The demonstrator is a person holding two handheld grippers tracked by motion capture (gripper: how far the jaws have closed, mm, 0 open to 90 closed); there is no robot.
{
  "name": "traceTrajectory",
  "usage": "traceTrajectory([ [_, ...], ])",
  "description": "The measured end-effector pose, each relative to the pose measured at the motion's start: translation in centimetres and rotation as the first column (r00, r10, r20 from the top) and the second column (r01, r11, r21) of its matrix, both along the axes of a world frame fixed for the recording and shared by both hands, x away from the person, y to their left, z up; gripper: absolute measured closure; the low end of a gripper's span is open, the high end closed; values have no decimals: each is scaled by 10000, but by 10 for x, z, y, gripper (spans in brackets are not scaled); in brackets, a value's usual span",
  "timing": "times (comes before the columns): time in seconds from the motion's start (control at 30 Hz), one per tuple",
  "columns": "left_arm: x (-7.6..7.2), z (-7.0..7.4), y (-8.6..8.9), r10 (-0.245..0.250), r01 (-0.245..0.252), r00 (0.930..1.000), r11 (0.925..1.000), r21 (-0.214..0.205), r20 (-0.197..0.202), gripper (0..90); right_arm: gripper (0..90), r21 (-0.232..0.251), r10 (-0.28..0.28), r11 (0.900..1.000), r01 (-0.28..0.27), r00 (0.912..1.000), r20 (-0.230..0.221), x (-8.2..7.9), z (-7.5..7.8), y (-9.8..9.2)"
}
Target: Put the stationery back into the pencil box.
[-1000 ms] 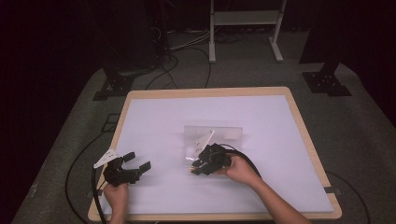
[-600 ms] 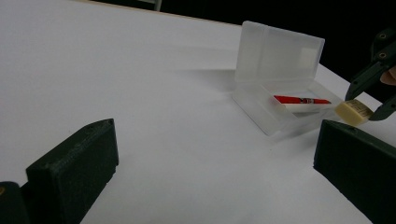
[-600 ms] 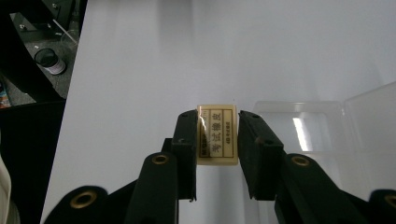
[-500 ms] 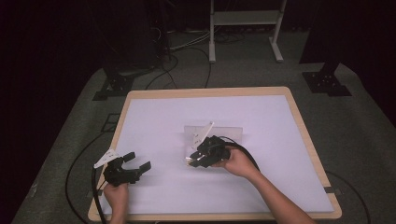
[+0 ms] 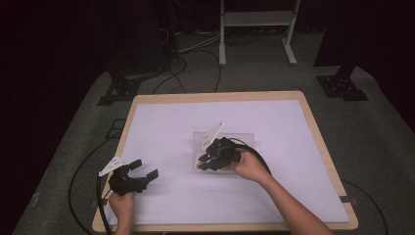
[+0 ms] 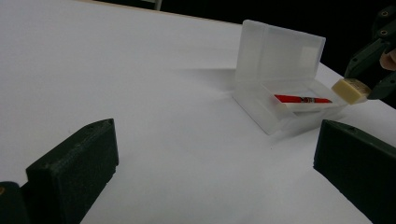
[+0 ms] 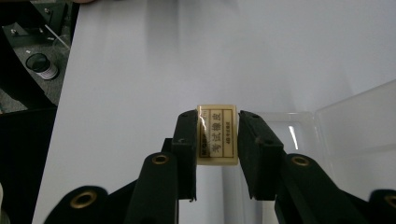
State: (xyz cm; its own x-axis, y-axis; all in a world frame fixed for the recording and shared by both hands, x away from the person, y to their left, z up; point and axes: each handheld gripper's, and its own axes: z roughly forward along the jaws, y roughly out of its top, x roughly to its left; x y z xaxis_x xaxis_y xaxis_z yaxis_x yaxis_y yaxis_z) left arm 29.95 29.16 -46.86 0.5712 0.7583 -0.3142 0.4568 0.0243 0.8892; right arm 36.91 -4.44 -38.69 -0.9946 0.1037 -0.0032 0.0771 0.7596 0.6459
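- Left side of the table (image 5: 161, 122): we find the left gripper (image 5: 138, 176) resting near the front edge, held in the person's left hand (image 5: 121, 203). Its jaws stand released and wide apart with nothing between them, as the left gripper view confirms. It takes no part in the work at this moment.
- Centre: the clear plastic case (image 6: 285, 93) lies on the white surface with its lid hinged up and open. Inside its tray we note a red pen-like item (image 6: 301, 99) already lying flat. In our judgement that part of the packing is done.
- Just right of centre: the right gripper (image 7: 216, 140) is clenched on a cream eraser (image 7: 216, 135) with a printed label, one pad against each long side. The grip looks square and secure.
- Position of the eraser (image 6: 351, 90): seen from the left gripper view, it hangs above the near right corner of the case's tray, clear of the rim and not yet inside.
- Remaining, as we judge it: lower the eraser into the tray beside the red item, let go, then shut the lid.
- Risk noted: the case is light and unheld; a knock on its rim could shift it.
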Motion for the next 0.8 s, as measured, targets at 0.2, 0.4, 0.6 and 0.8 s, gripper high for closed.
traceTrajectory([
  [0.2, 0, 0, 0, -11, 11, 10000, 10000, 0, -2, 0, 682, 11, -24, 10000, 24, 10000, 36, 3, 2, 2],
  [0.4, 0, 0, 0, -7, 7, 10000, 10000, 6, 3, 0, 682, -10, -26, 10000, 26, 10000, 37, 7, 2, 6],
  [0.6, 0, 0, 0, -10, 10, 10000, 10000, 6, 14, 0, 682, -16, -54, 10000, 54, 10000, 36, 10, 1, 9],
  [0.8, 0, 0, 0, -24, 24, 10000, 10000, 41, 19, 0, 682, -50, -122, 9999, 122, 9999, -31, 14, -2, 9],
])
